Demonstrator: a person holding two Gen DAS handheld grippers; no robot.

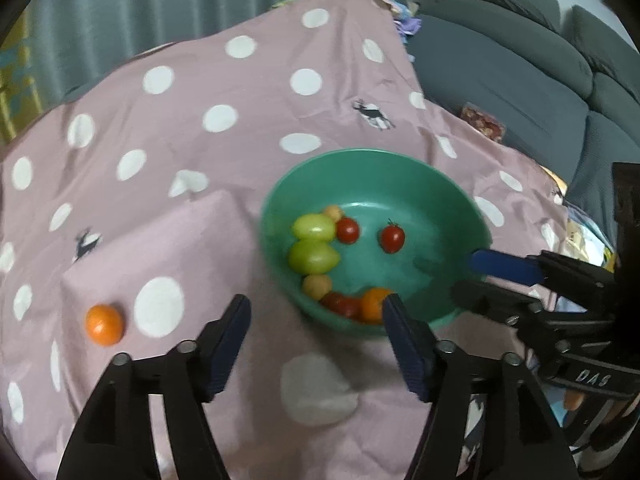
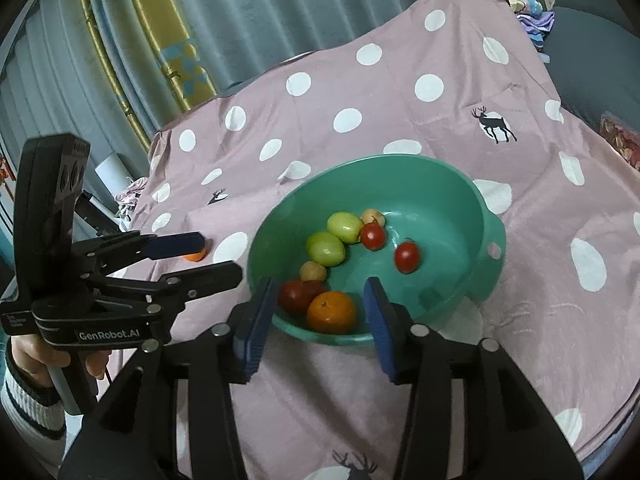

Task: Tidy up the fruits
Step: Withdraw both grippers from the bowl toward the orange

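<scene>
One small round orange fruit (image 1: 103, 324) sits alone on the pink spotted cloth (image 1: 240, 92), off to the left of the left gripper (image 1: 316, 312), not between its fingers. It looks like the last one to move. The other fruits lie in the round green plastic bowl (image 1: 400, 160). Both the left gripper and the right gripper (image 2: 320, 300) are open and hold nothing.

Black hand-held gripper (image 2: 208, 258) marked GenRobot.AI, blue pads (image 2: 172, 245), silver screws, white ribbed dark-striped sleeve (image 2: 28, 404)
</scene>
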